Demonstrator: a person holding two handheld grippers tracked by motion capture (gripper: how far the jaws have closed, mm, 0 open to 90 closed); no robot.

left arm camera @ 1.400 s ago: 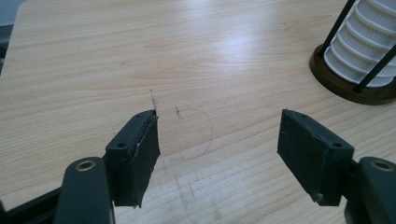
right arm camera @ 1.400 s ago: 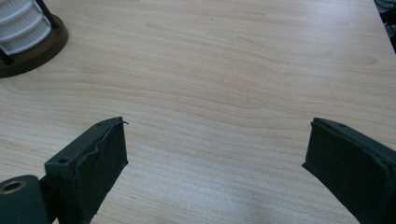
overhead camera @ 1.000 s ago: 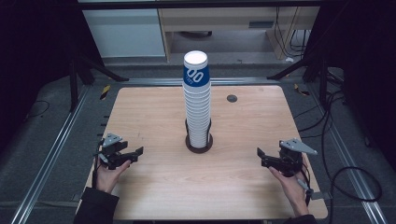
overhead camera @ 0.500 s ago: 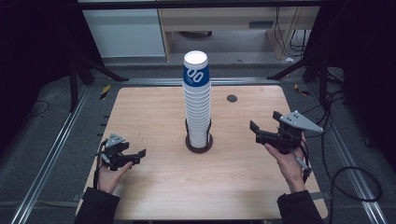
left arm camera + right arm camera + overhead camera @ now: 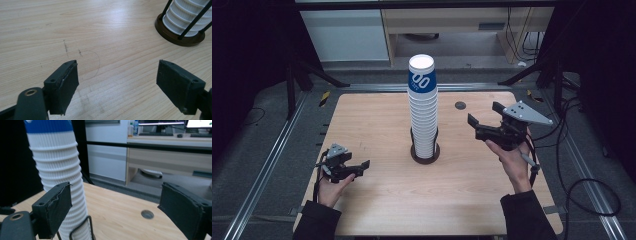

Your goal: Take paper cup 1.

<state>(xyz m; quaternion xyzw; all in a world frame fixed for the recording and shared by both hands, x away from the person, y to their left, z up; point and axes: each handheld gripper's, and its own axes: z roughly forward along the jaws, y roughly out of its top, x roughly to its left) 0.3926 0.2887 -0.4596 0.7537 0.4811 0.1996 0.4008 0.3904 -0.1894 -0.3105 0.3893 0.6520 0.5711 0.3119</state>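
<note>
Right hand-held gripper risen beside cup stack, jaws just narrowing, empty, still apart: likely going for top cup. Stack mid-desk in holder. Left hand-held gripper open, unmoved.

Top cup: white "00" (on blue band); smaller print unreadable.
</note>
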